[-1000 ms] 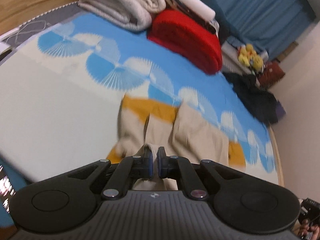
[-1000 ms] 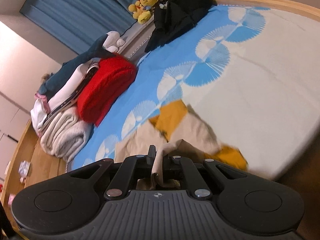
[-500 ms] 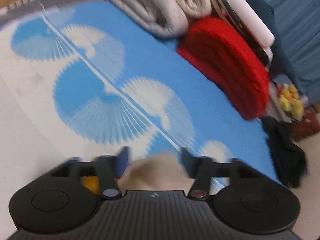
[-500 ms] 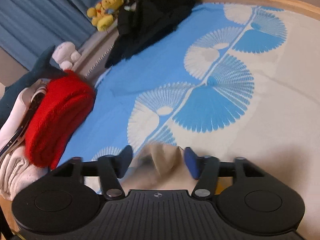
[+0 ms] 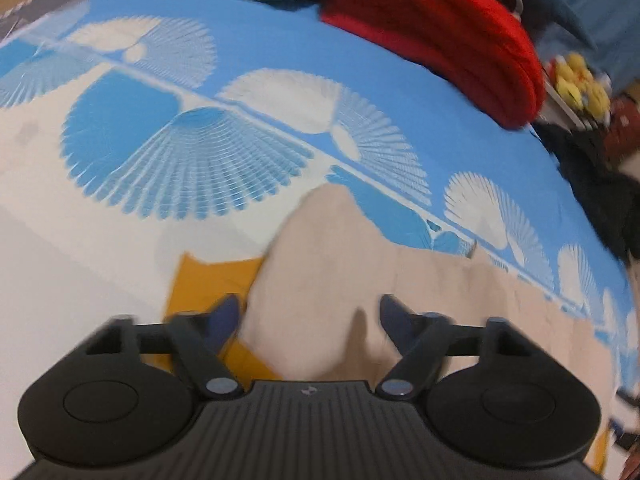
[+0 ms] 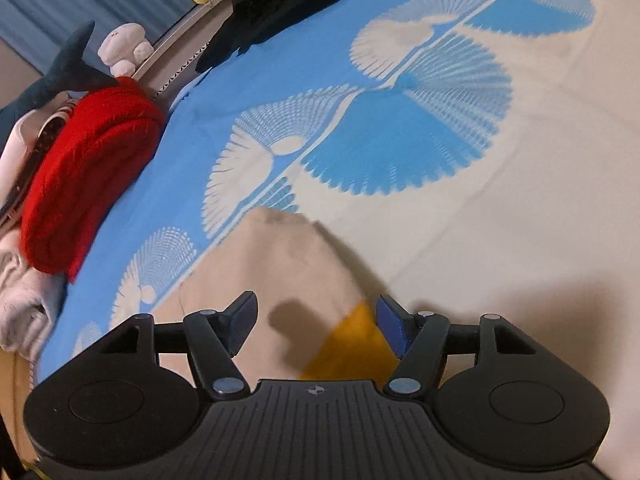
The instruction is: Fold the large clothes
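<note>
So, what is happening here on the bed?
A person is folding a beige and mustard garment on the blue patterned bedsheet, holding one tool in each hand. The left tool and the right tool are both open above the cloth and grip nothing. The garment lies flat on the sheet.

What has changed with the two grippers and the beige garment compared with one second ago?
Both grippers let go: the left gripper and right gripper, then shut on pinched folds of the beige and mustard garment, now have open jaws, and the cloth lies on the bed sheet. The red folded blanket stayed in place.
</note>
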Demonstrator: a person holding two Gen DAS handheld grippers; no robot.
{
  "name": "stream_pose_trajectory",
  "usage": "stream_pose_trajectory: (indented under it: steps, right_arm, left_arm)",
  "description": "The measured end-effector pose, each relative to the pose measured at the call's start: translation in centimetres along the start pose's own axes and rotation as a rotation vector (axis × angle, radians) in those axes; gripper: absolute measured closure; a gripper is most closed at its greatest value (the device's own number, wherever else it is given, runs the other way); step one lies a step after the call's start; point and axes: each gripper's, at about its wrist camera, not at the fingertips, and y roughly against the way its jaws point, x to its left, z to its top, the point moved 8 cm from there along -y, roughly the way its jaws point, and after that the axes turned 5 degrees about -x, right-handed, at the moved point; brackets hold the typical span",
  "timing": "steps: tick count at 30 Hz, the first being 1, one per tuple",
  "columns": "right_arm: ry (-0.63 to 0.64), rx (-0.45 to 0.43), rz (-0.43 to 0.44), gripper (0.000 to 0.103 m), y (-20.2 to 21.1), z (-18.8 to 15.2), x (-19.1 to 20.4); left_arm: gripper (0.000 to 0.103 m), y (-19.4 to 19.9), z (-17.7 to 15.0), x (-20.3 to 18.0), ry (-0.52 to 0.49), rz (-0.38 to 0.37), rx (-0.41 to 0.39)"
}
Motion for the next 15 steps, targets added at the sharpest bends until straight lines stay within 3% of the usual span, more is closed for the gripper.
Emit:
stream_pose_trajectory:
  steps: [1, 2, 3, 6, 8, 11, 14, 15]
  right_arm:
    - [0.028, -0.005, -0.036, 0.063, -0.5, -0.1, 0.3]
    - [0.075, -0.032, -0.088, 0.082, -0.6, 0.0, 0.7]
    - [0.112, -0.064, -0.101, 0.095, -0.4, 0.1, 1.4]
    - [0.188, -0.156, -0.074, 0.098, 0.7, 0.4, 3.4]
    - [0.21, -0.181, -0.085, 0.099, 0.5, 0.7, 3.7]
    - [0.234, -0.113, -0.168, 0.099, -2.7, -0.2, 2.2]
    - [0.313, -0.058, -0.302, 0.103, -5.6, -1.9, 0.2]
    - [0.319, -0.095, -0.288, 0.103, -5.6, -1.8, 0.1]
  left_arm:
    - [0.1, -0.1, 0.1, -0.5, -0.039, 0.0, -0.021]
    - [0.101, -0.1, 0.2, -0.7, -0.058, 0.014, -0.039]
    - [0.101, 0.5, 0.3, -0.7, -0.049, 0.035, -0.083]
    - [0.101, 2.4, 0.8, -0.1, -0.028, 0.045, -0.166]
    - [0.101, 2.3, 0.4, 1.2, -0.001, 0.041, -0.162]
    - [0.1, -0.6, -1.1, 2.8, 0.009, 0.073, -0.082]
    - [0.094, -2.3, -1.6, 3.7, 0.021, 0.132, -0.082]
    - [0.089, -2.5, -1.5, 4.0, 0.037, 0.145, -0.087]
